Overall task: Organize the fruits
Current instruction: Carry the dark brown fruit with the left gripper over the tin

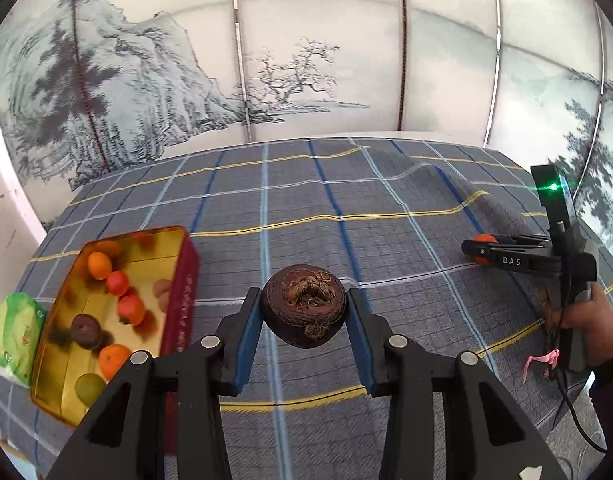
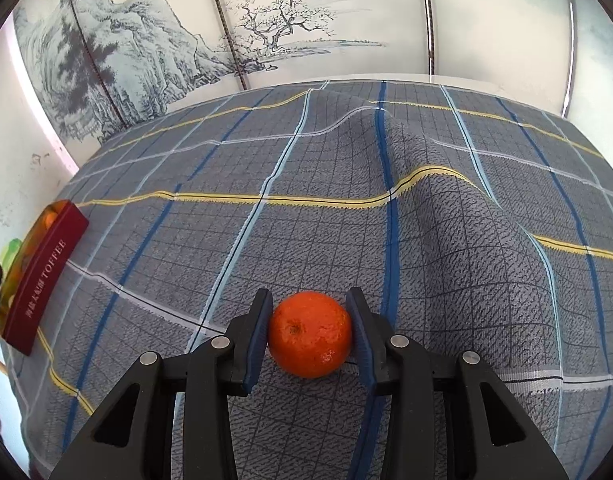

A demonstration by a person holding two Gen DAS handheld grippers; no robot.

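Left tool (image 1: 304, 310) has a dark brown, round fruit (image 1: 302, 306) pinched between its blue pads, held up above the checked cloth (image 1: 306, 208) on the desk. The fruit is near enough a ball, a touch flattened, so no real long axis; its dried, knobbly stem end faces up and toward the camera.

Over on the right, the right tool (image 2: 310, 334) is pinching an orange mandarin (image 2: 310, 334), pads against both its sides, the fruit down on the cloth. Its small dimple faces the camera, slightly left of centre. From the left wrist view that same tool (image 1: 482, 254) shows at the far right edge, with the hand (image 1: 582, 320) gripping its handle and only a sliver of orange visible between the fingers.

The container: an open gold-lined tin (image 1: 178, 280) with red outer walls sits at the left of the cloth. Inside are two orange fruits, two redder ones, a dark brown one and a pale green one at the near corner. The shiny walls throw reflections, so the exact count is hard to call, and the tool's arm cuts off the near end. A green packet (image 1: 14, 336) lies just beside the tin's left side, blurred. From the right wrist view, the tin (image 2: 42, 276) is seen side-on, its contents mostly hidden.
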